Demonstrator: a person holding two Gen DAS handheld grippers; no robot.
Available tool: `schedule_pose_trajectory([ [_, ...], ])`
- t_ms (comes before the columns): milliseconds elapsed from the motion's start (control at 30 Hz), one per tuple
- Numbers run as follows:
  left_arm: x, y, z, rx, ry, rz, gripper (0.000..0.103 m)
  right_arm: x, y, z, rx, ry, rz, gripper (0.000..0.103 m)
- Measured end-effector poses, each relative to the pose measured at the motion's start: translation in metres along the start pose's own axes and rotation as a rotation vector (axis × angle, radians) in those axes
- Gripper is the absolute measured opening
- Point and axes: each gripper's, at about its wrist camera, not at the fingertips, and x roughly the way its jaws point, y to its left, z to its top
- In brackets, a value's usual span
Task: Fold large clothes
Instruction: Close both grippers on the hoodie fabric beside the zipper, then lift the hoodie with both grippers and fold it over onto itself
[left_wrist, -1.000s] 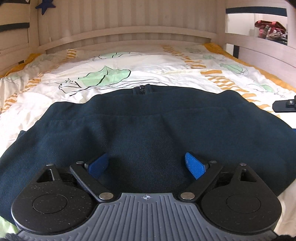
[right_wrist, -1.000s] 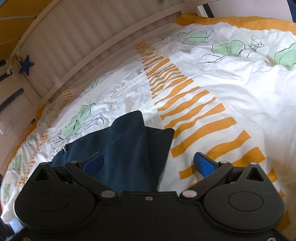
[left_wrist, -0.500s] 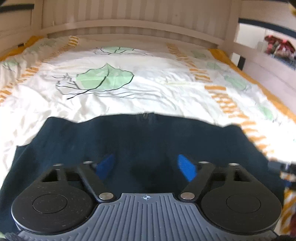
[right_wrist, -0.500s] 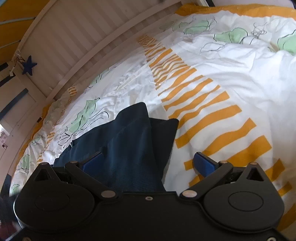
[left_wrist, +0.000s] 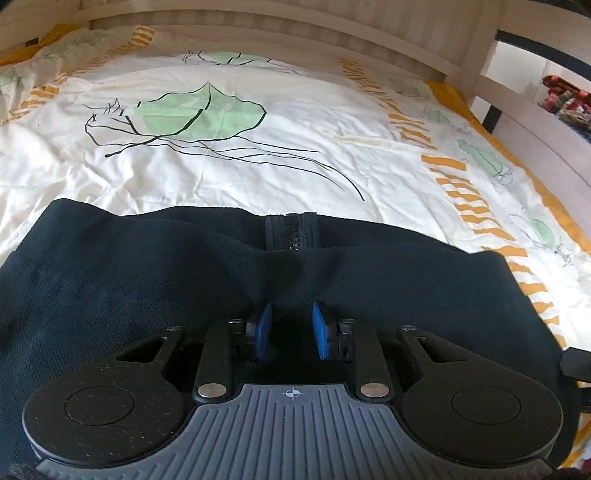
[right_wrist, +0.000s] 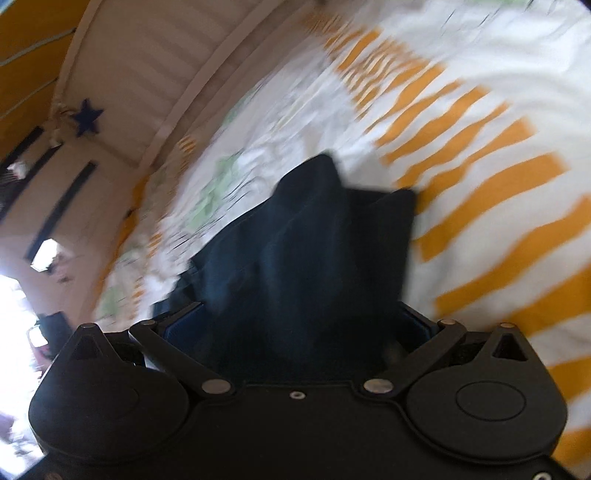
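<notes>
My left hand-held gripper (left_wrist: 287, 328) is closing on a ridge of the dark garment (left_wrist: 129, 280) on the bed (left_wrist: 258, 173); my right hand-held gripper (right_wrist: 295, 328) stands spread, the cloth bunched between its fingers.

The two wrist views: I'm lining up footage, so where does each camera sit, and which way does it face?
Left wrist: on the left claw, looking down across the dark garment and its zipper toward the headboard; its jaws are closing over fabric.
Right wrist: on the right claw, tilted, blurred, facing a bunched garment corner between wide jaws.
Shared: the same garment and the patterned duvet.
</notes>
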Motion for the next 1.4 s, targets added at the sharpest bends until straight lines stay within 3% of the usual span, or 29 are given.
schedule_pose_trajectory([
  [200,-0.036,-0.004,-0.003,-0.013,-0.033,0.0,0.022,0.003,-0.005,0.001,0.056,0.012,0.042,0.102],
  [433,-0.083,-0.018,-0.044,0.044,-0.052,-0.029,0.022,-0.006,-0.011,-0.003,0.112,-0.013,0.069,0.101],
  [633,-0.088,-0.025,-0.064,0.109,-0.068,0.006,0.023,-0.006,0.002,-0.006,0.022,-0.004,-0.01,0.08],
  [733,-0.077,-0.024,-0.07,0.126,-0.052,0.012,0.023,-0.01,0.004,-0.008,0.0,-0.019,-0.052,0.055],
  [767,-0.074,-0.023,-0.073,0.13,-0.051,0.012,0.023,-0.012,0.004,-0.007,-0.008,-0.029,-0.07,0.033],
  [800,-0.072,-0.023,-0.075,0.131,-0.055,0.011,0.023,-0.014,0.004,-0.007,-0.015,-0.036,-0.078,0.026],
  [1000,-0.072,-0.007,-0.074,0.039,-0.045,-0.051,0.023,-0.029,0.034,-0.002,-0.079,-0.076,-0.026,0.023],
  [1233,-0.082,0.008,-0.074,-0.033,-0.074,-0.099,0.023,-0.031,0.126,0.012,-0.251,-0.048,0.081,0.023],
  [1333,-0.1,0.023,-0.073,-0.072,-0.117,-0.083,0.023,-0.012,0.171,0.009,-0.329,-0.004,0.125,0.023],
  [1400,-0.118,0.036,-0.075,-0.096,-0.159,-0.024,0.023,0.005,0.195,0.004,-0.363,0.033,0.156,0.023],
])
